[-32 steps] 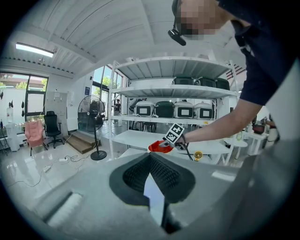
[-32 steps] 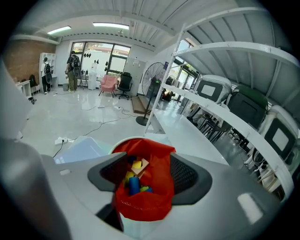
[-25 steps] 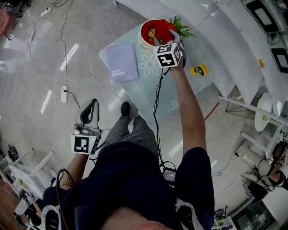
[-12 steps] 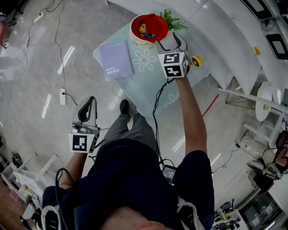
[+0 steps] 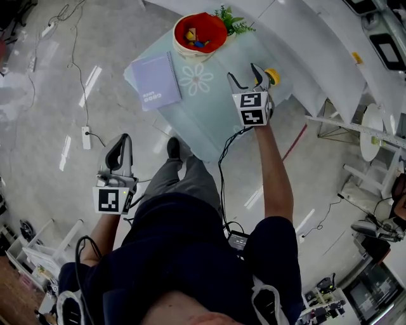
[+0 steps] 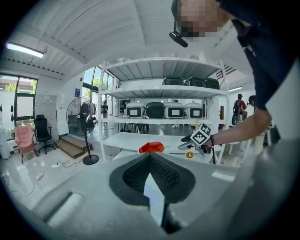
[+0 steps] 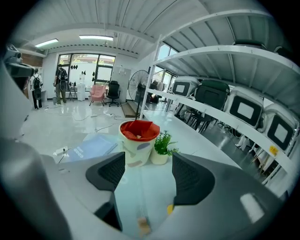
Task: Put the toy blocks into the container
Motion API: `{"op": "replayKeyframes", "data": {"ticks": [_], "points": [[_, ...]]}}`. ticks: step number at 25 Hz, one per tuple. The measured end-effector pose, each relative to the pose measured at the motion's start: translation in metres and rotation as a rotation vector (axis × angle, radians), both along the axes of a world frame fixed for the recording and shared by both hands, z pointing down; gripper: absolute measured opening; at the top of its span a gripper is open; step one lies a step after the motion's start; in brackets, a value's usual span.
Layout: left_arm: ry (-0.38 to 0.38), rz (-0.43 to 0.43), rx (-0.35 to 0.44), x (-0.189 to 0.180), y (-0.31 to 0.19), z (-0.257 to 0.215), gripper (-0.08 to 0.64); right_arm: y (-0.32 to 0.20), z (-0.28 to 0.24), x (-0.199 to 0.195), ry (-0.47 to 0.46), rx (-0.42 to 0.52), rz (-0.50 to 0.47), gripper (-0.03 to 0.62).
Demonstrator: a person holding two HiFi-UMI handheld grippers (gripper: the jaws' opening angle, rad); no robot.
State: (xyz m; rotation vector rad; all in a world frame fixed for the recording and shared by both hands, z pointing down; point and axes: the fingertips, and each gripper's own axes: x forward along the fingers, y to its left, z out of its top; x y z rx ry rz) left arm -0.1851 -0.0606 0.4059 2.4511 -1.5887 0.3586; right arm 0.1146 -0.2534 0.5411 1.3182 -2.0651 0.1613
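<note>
The container [image 5: 200, 33], a cup with a red lining, stands at the far end of the glass table [image 5: 209, 117] with several coloured toy blocks [image 5: 193, 39] inside. My right gripper [image 5: 247, 77] hovers over the table's right side, short of the container, jaws open and empty. A yellow toy [image 5: 271, 76] lies just right of it. In the right gripper view the container [image 7: 138, 140] sits ahead beyond the open gripper [image 7: 148, 160], and small tan [image 7: 144, 226] and yellow [image 7: 169, 208] pieces show low down. My left gripper [image 5: 118, 151] hangs shut over the floor, away from the table.
A small green plant [image 5: 231, 19] stands right of the container. A lilac notebook [image 5: 155, 80] lies on the table's left part. A power strip [image 5: 85, 136] and cables lie on the floor at the left. White shelving [image 5: 330, 57] runs along the table's right.
My right gripper has drawn back from over the container toward the table's right side, with its jaws apart. The left gripper has hardly moved.
</note>
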Motion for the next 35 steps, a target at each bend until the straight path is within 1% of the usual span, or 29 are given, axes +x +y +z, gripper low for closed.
{"op": "replayKeyframes", "data": {"ticks": [8, 12, 23, 27, 35], "points": [[-0.017, 0.016, 0.002, 0.01, 0.003, -0.002, 0.002, 0.035, 0.042, 0.031, 0.013, -0.068, 0.026, 0.311], [-0.027, 0.022, -0.003, 0.013, 0.004, 0.0, 0.002, 0.048, 0.068, 0.045, 0.022, -0.11, 0.039, 0.296], [-0.056, 0.024, -0.016, 0.019, 0.006, 0.004, 0.002, 0.068, 0.119, 0.066, 0.05, -0.196, 0.038, 0.296], [-0.068, 0.02, -0.034, 0.02, 0.007, 0.008, 0.002, 0.073, 0.141, 0.072, 0.075, -0.231, 0.02, 0.296], [-0.081, 0.022, -0.036, 0.025, 0.006, 0.012, 0.002, 0.085, 0.184, 0.085, 0.138, -0.314, -0.041, 0.283]]}}
